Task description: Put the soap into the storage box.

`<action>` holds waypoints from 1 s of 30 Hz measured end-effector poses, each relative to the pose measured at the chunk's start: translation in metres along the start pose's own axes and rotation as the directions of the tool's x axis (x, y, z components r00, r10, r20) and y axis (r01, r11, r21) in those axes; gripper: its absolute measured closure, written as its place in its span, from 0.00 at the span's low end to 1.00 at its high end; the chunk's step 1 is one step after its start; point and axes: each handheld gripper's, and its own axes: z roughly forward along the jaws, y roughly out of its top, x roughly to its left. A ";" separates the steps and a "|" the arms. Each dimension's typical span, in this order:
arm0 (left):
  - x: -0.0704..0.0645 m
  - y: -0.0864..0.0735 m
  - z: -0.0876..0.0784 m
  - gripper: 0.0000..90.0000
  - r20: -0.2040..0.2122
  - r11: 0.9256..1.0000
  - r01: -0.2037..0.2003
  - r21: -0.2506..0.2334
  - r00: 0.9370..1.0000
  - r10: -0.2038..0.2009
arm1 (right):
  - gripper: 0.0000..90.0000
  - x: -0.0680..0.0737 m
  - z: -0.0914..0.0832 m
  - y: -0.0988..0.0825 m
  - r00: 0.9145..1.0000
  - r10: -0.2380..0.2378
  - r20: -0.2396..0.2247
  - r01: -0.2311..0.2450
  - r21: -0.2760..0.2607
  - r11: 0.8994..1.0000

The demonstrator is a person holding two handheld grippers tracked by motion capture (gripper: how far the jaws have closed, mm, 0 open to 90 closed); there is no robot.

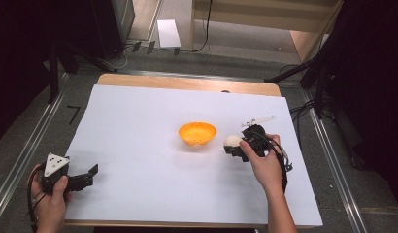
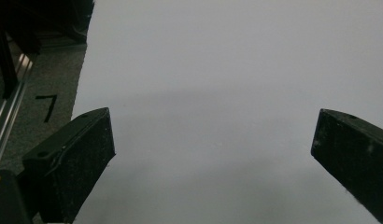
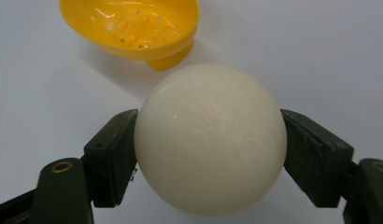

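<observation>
Jaws of the right gripper (image 3: 210, 154) pinch a white ball (image 3: 210, 140) from both sides, just beside the orange bowl (image 1: 197, 132) on the white surface (image 1: 139, 126). The left gripper (image 2: 213, 144), jaws spread wide over bare surface, sits well apart at the near left corner.

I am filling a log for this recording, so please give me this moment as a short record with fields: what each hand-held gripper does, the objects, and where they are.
right hand-held gripper: shut on the white ball, one jaw against each side
left hand-held gripper: open, nothing between its jaws, over the white sheet near its front left corner
yellow bowl: upright on the sheet near the middle, nothing inside
ball to bowl: the ball is beside the bowl, on its right in the high view, not in it
table: wood edge visible beyond the sheet
</observation>
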 end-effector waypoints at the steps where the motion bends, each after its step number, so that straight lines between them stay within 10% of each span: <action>1: 0.000 0.000 0.000 0.00 0.000 1.000 0.000 0.000 1.000 0.000 | 0.28 0.000 0.000 0.000 1.000 0.000 0.000 0.000 0.000 1.000; 30: 0.000 0.000 0.000 0.00 0.001 1.000 0.003 0.004 1.000 -0.003 | 0.28 0.029 0.019 0.036 0.999 -0.038 -0.033 0.036 -0.044 0.998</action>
